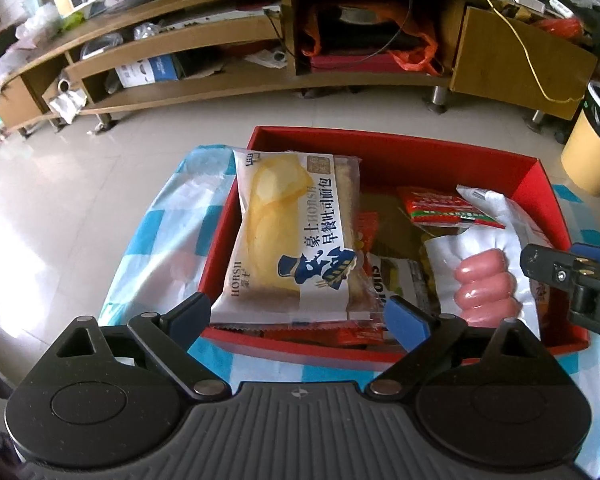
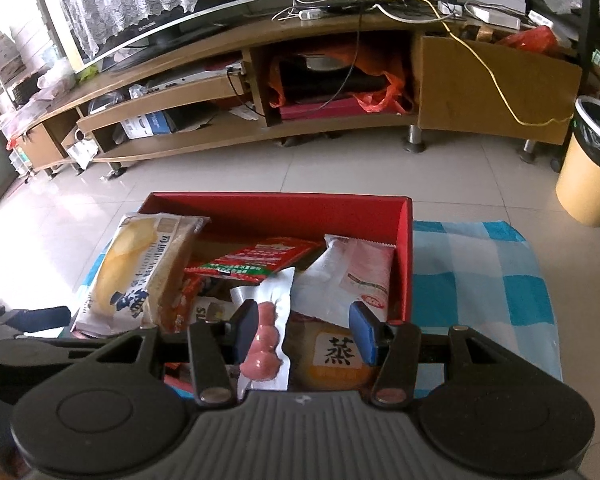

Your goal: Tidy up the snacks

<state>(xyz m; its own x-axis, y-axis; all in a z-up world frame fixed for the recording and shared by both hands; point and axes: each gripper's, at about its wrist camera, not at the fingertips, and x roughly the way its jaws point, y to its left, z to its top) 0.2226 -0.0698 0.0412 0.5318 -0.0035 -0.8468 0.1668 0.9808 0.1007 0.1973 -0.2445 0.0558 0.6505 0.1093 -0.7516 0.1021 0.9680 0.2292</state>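
- A red box point(image 1: 400, 152) of snacks is seen on a table covered by a blue-and-white checked cloth point(image 2: 480, 264).
- A bread packet point(image 1: 296, 236) is seen resting at the box's left side, its near end lying between the spread fingers of the left gripper point(image 1: 298, 314); no clamping is shown.
- A sausage pack point(image 2: 266, 336) is seen between the parted fingers of the right gripper point(image 2: 304, 330), touching the left finger only.
- A red-green sachet point(image 2: 256, 260) and a white pouch point(image 2: 352, 272) are seen deeper in the box, a yellow cake point(image 2: 332, 360) nearer.
- A wooden TV stand point(image 2: 260, 80) and a yellow bin point(image 2: 592, 164) are seen beyond, on the tiled floor.
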